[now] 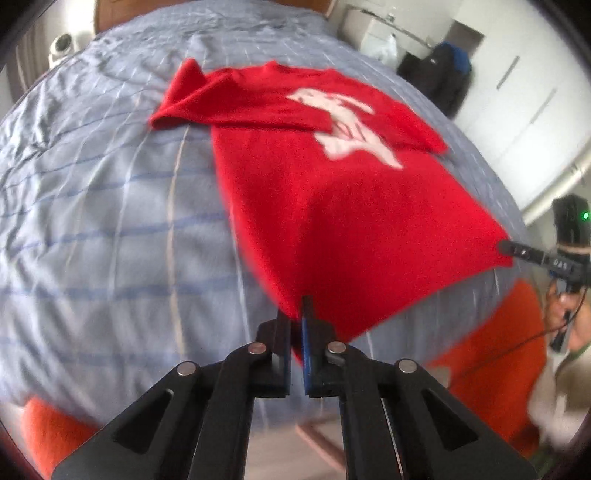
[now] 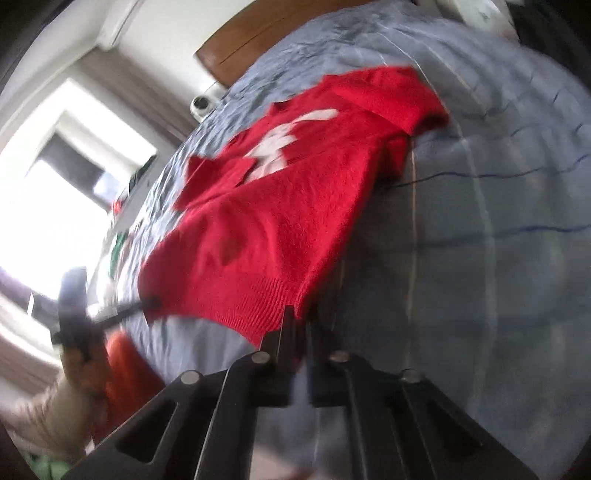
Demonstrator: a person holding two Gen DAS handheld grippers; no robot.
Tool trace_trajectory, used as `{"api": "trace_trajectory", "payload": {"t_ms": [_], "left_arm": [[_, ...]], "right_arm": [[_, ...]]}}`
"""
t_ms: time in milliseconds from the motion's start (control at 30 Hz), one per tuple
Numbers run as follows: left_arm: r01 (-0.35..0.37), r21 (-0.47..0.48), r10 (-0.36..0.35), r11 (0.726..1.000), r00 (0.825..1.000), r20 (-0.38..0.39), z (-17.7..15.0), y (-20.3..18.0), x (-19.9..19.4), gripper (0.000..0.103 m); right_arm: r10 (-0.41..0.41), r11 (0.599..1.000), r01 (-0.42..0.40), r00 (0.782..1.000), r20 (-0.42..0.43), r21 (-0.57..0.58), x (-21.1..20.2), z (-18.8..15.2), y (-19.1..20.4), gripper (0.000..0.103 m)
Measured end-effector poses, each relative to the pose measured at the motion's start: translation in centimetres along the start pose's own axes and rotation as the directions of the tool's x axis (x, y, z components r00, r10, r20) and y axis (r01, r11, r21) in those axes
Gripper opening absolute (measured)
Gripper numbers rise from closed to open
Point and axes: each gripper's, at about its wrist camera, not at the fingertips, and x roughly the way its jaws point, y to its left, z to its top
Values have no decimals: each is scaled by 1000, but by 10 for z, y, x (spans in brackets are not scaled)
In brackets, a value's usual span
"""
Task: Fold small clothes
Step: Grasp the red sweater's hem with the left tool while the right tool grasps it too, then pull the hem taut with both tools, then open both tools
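A small red sweater with a white print lies on the bed, sleeves folded in over the chest. My left gripper is shut on the sweater's near left hem corner. My right gripper is shut on the other hem corner of the sweater, where the ribbed hem shows. In the left wrist view the right gripper pinches the far right hem corner. In the right wrist view the left gripper holds the opposite corner. The hem is lifted slightly off the bed. Both views are blurred by motion.
The bed has a light blue checked cover. A wooden headboard is at the far end. An orange cloth lies by the near bed edge. White wardrobes and a dark bag stand to the right.
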Motion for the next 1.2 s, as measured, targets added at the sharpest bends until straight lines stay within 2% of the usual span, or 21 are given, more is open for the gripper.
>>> {"api": "trace_trajectory", "payload": {"t_ms": [67,133,233,367,600,767,1200], "left_arm": [[4,3,-4,1000,1000,-29,-16,-5,1,3],[-21,11,22,1000,998,-52,-23,-8,13,2],[-67,-20,65,998,994,-86,-26,-5,33,2],[-103,-47,99,994,992,-82,-26,1,43,2],[-187,-1,187,982,980,-62,-29,-8,63,2],[-179,-18,178,984,982,-67,-25,-4,69,2],[-207,6,207,978,977,-55,-25,-11,75,3]], "right_arm": [[-56,998,55,998,-28,-11,-17,-16,5,4],[-105,994,104,993,-51,-15,-19,-30,6,4],[-190,982,190,979,-70,-13,2,-31,-4,4],[-298,954,298,951,-80,-18,28,-34,-11,4],[-317,946,320,946,-62,49,37,-39,-27,3],[-317,946,319,947,-50,63,41,-40,-27,3],[-307,948,309,951,-35,80,44,-41,-30,2]]}}
